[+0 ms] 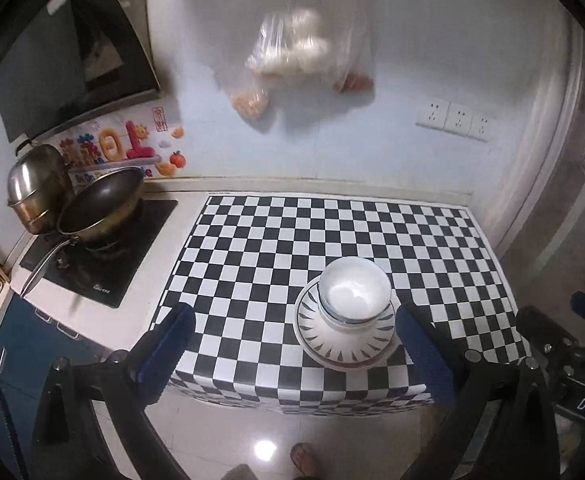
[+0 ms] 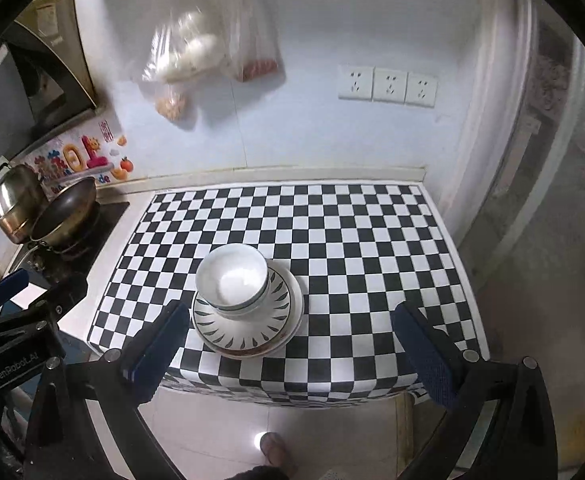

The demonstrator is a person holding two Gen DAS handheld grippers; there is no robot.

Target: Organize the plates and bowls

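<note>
In the left wrist view, a wok (image 1: pixel 104 204) and a steel pot (image 1: pixel 36 188) sit at the left edge on the stove (image 1: pixel 104 256). Lower centre, the left gripper (image 1: pixel 292 344) hangs with its blue pads wide apart and holding nothing, short of the checkered table (image 1: pixel 332 232).

Right of centre stands the task's ware: white bowls (image 1: pixel 354 290) nested on a pile of patterned plates (image 1: pixel 344 336), near the table's front edge. In the right wrist view the same stack sits centre-left, bowls (image 2: pixel 232 280) on plates (image 2: pixel 248 320), and the right gripper (image 2: pixel 292 344) is likewise spread and empty, its left pad just beside the plates' rim.

By my reading the stacking looks done or nearly so; any next move would call for a careful lift of the whole pile, or none.

How many bowls and plates lie in the stack is hard to count. The bags (image 2: pixel 196 52) on the wall at upper centre-left are blurred, their contents unclear.
</note>
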